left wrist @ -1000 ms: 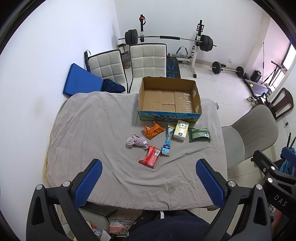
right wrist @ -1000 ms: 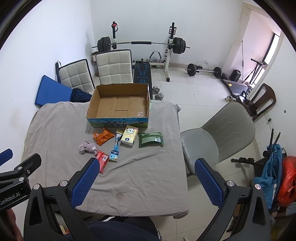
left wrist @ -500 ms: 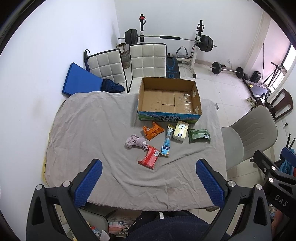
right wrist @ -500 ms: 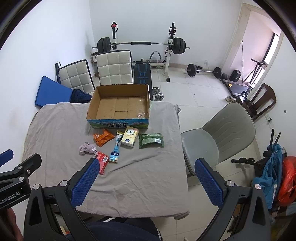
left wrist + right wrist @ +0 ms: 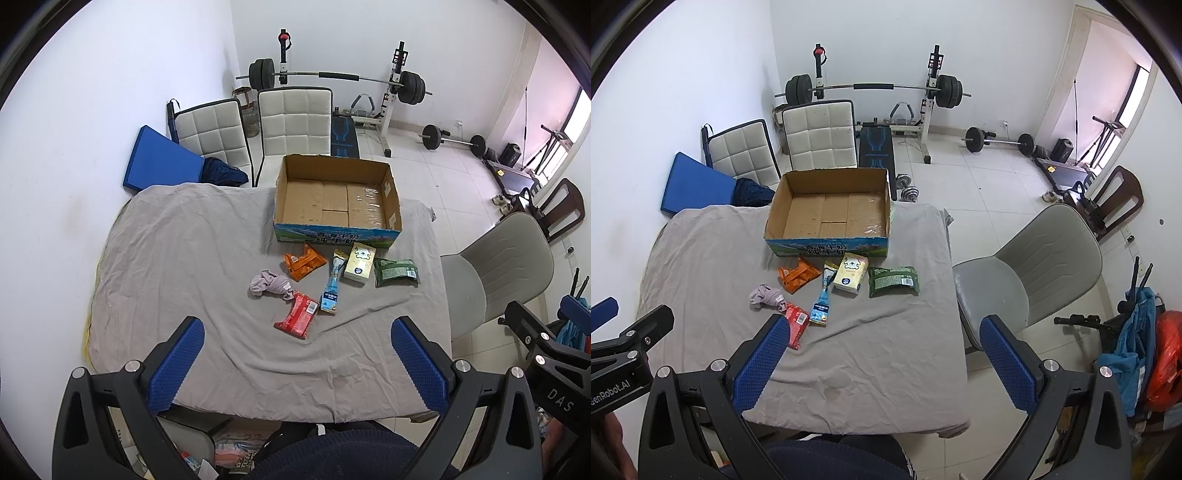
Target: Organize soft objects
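An empty open cardboard box (image 5: 337, 201) (image 5: 831, 214) stands at the far side of a table under a grey cloth (image 5: 184, 258) (image 5: 886, 343). In front of it lie an orange packet (image 5: 303, 261) (image 5: 798, 277), a crumpled lilac cloth (image 5: 271, 284) (image 5: 766, 296), a red packet (image 5: 298, 319) (image 5: 795, 323), a blue pouch (image 5: 331, 291) (image 5: 822, 308), a cream tissue pack (image 5: 359, 263) (image 5: 850, 274) and a green packet (image 5: 396, 271) (image 5: 893, 280). My left gripper (image 5: 295, 363) and right gripper (image 5: 881, 363) are both open and empty, held high above the table's near edge.
Two white padded chairs (image 5: 293, 122) and a blue mat (image 5: 162, 162) stand behind the table. A grey chair (image 5: 1030, 273) is at its right side. A barbell rack (image 5: 875, 88) and weights stand at the back wall.
Both views have shifted only slightly; the objects sit a touch lower in the right wrist view. Nothing was taken hold of or let go.
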`<act>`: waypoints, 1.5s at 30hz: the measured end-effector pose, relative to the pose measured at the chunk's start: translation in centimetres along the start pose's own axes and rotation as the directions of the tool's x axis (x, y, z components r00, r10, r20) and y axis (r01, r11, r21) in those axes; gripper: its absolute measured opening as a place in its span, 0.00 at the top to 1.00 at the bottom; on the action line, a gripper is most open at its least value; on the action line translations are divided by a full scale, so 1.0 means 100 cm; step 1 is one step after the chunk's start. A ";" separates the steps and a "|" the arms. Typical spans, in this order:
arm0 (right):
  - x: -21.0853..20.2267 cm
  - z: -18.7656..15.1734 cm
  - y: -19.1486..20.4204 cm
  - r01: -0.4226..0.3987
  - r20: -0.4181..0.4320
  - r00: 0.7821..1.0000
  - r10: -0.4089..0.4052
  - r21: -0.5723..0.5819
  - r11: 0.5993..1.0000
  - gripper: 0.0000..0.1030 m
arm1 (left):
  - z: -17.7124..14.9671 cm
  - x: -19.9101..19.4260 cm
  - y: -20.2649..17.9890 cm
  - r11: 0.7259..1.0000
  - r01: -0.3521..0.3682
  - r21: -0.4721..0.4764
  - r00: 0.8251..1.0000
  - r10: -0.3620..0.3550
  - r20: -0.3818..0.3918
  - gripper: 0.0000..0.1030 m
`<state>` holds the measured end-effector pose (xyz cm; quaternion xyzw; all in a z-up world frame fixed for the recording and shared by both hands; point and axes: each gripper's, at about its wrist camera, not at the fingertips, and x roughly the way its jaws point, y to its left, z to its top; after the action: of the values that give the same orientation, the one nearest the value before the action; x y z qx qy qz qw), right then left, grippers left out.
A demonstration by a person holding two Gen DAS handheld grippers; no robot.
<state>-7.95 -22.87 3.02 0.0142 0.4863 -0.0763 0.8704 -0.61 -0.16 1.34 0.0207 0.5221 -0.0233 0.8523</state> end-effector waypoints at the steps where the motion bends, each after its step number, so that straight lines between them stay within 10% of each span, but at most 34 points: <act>1: -0.001 0.000 0.000 -0.001 0.000 1.000 0.001 0.000 1.000 0.00 | 0.001 0.000 0.000 1.000 0.000 0.001 1.000 0.000 0.000 0.00; 32: 0.018 0.006 0.000 -0.042 -0.014 0.999 0.042 0.003 0.999 0.00 | 0.004 0.010 0.006 0.999 -0.011 -0.031 1.000 0.012 0.003 0.00; 45: 0.171 0.028 -0.018 -0.108 -0.218 0.968 0.123 0.080 0.991 0.00 | 0.045 0.135 0.021 0.997 -0.045 -0.058 0.998 0.042 -0.052 0.00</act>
<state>2.96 -27.00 -9.94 0.0805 0.5761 -0.0396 0.8124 9.71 1.44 -8.63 0.0075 0.5435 0.0113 0.8393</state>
